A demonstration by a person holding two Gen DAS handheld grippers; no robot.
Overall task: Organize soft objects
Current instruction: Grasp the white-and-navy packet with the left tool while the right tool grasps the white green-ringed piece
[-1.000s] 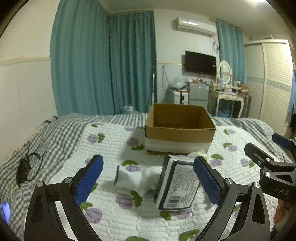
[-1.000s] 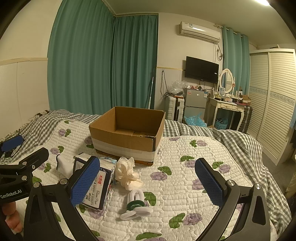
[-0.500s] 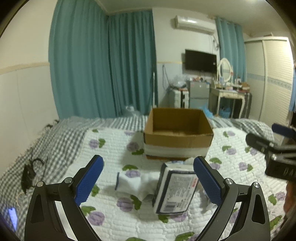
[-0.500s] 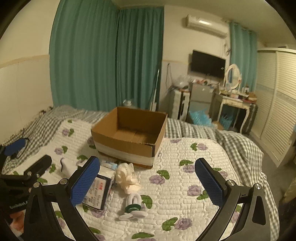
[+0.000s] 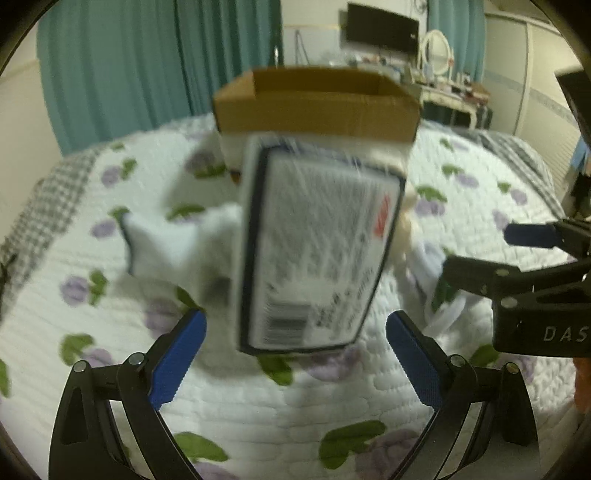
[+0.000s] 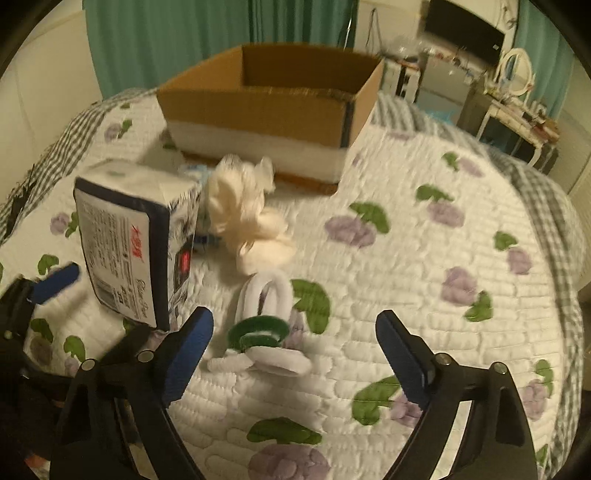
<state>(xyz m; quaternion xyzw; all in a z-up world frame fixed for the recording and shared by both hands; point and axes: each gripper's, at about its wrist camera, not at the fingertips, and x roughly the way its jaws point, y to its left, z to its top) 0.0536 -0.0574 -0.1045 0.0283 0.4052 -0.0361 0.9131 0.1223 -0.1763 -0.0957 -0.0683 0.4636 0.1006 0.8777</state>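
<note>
A soft tissue pack (image 5: 317, 243) with a dark blue border lies on the quilted bed, just ahead of my open left gripper (image 5: 295, 354); it also shows in the right wrist view (image 6: 133, 240). A white sock (image 5: 166, 243) lies to its left. A cream cloth bundle (image 6: 247, 214) sits in front of the open cardboard box (image 6: 273, 110), which also shows in the left wrist view (image 5: 317, 107). White and green hair ties (image 6: 266, 332) lie just ahead of my open right gripper (image 6: 295, 354). Both grippers are empty.
The bed's floral quilt (image 6: 443, 258) stretches right with grey checked edges. A dressing table with mirror (image 6: 517, 85) and a wall TV (image 6: 461, 33) stand beyond the bed. Teal curtains (image 5: 147, 55) hang behind the box.
Both grippers have dropped and moved forward towards the bed; the tissue pack and the hair ties now loom much larger. Both stay open.
</note>
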